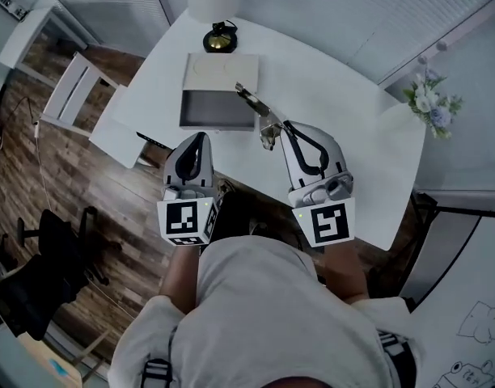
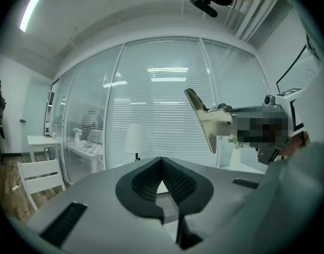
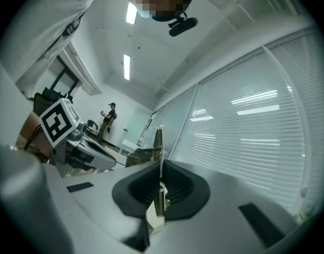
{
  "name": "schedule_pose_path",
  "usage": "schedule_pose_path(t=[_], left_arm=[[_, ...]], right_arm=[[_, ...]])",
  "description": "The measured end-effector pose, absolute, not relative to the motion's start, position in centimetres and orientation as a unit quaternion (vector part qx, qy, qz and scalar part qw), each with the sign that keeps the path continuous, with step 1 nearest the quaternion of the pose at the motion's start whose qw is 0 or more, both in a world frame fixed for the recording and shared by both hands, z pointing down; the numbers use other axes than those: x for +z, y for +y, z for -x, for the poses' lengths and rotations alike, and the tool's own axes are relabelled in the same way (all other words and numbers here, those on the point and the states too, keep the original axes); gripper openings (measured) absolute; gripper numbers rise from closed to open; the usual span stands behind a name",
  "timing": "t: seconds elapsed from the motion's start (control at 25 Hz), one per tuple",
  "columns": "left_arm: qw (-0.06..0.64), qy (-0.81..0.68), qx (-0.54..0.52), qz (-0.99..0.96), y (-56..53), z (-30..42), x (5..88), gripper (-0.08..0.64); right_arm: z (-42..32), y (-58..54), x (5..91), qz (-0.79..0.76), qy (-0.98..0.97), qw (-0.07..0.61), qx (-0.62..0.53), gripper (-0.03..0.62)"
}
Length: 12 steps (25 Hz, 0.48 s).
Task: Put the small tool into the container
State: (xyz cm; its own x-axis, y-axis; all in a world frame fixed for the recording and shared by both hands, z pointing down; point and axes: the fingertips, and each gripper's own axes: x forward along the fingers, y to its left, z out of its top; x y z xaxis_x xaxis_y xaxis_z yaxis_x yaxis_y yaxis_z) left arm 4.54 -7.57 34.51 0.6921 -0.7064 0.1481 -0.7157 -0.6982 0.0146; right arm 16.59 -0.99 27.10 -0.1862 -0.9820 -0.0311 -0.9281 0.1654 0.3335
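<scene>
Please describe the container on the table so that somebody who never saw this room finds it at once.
On the white table, look toward the far edge. The container is the flat rectangular box lying open, grey inside, pale lid folded back; the round black object behind it is much smaller.

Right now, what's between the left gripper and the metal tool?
Nothing. In head view, only bare white table shows between left gripper and metal tool.
</scene>
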Motion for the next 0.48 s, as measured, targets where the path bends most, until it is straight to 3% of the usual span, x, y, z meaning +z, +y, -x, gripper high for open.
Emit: schedule_pose_path(t=[0.28, 0.48], left_arm=[[0.067, -0.414, 0.083, -0.904, -14.4, -1.4, 37.1, 0.021], [0.1, -0.424, 0.098, -0.895, -16.7, 0.6, 39.8, 0.021]], right_arm=[[-12.7, -7.9, 30.1, -0.532, -0.775, 0.255, -0.225, 0.026], [-10.6, -10.7, 32.4, -0.469, -0.771, 0.327, -0.279, 0.026]])
